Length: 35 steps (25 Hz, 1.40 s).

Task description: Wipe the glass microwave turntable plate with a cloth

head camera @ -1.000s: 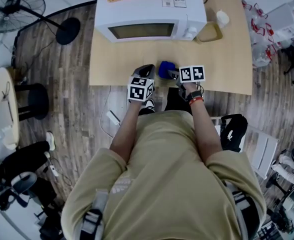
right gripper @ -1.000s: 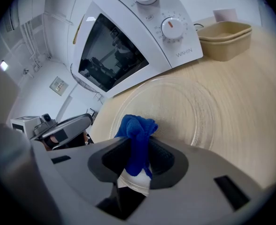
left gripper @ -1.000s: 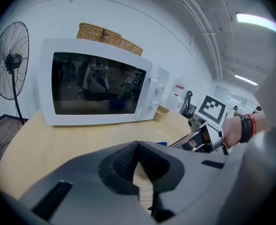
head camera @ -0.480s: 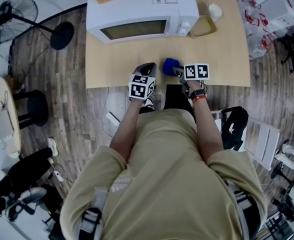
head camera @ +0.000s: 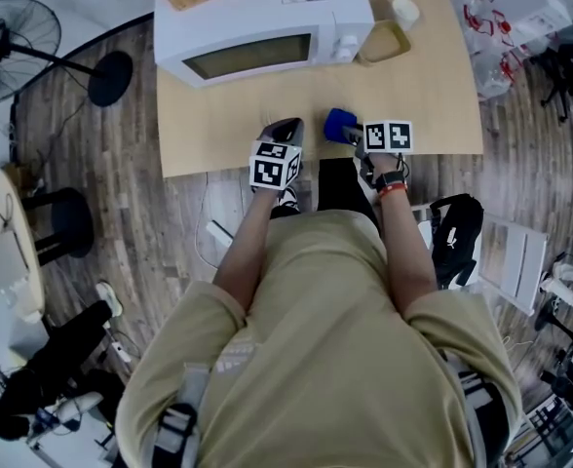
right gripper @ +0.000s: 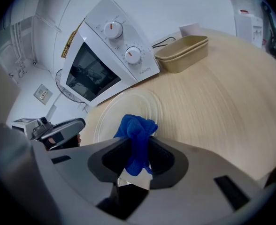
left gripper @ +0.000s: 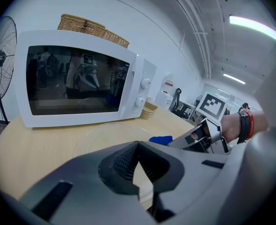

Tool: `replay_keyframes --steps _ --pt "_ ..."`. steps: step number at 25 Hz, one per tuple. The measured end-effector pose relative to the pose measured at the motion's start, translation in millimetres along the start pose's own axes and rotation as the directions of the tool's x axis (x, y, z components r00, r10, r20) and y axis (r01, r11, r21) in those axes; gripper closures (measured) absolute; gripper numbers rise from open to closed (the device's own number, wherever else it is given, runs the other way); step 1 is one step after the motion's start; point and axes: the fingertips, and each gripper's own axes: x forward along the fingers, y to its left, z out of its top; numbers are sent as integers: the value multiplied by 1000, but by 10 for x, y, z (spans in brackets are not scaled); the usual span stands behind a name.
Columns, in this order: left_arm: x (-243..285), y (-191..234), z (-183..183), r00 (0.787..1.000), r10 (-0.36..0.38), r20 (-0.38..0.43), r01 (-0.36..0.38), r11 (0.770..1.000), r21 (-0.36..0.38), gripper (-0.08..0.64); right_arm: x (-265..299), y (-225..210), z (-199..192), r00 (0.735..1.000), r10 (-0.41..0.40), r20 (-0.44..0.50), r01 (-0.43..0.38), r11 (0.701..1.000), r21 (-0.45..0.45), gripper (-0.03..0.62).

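- Glass plate [right gripper: 125, 104] lies flat on the table [right gripper: 213, 93], just ahead of the right gripper [right gripper: 137, 149], whose jaws are clamped on the blue cloth [right gripper: 137, 135].
- Left gripper [left gripper: 136, 146]: jaws together, empty.
- Step: likely wipe contact. Next: press down and sweep.
- Microwave [right gripper: 107, 55] stands beyond and the tan tray [right gripper: 182, 53] ahead-right. Neither blocks.
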Motion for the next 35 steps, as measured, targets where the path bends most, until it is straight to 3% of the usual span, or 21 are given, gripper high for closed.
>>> replay_keyframes --steps 8,12,18,25,30,35 --pt "-87 -9 -33 1000 3 6 -3 1000 -4 541 -54 -40 -22 999 -37 17 37 999 10 466" --pt "-225 65 16 999 41 22 -42 998 44 541 -60 66 20 999 -46 21 46 999 -8 468" --pt "-456 285 -72 995 85 45 -85 996 -18 541 100 593 98 995 91 30 -89 995 -45 471" --pt "-746 620 -204 983 175 59 -167 979 -120 541 430 1290 12 972 213 -94 -226 962 -150 472" --pt "-891 780 -234 973 221 66 -209 966 -152 541 675 1549 -194 953 237 -189 -272 944 -188 472" --pt "-950 861 -339 970 239 56 -226 959 -172 541 860 1567 -379 946 219 -239 -268 943 -199 472"
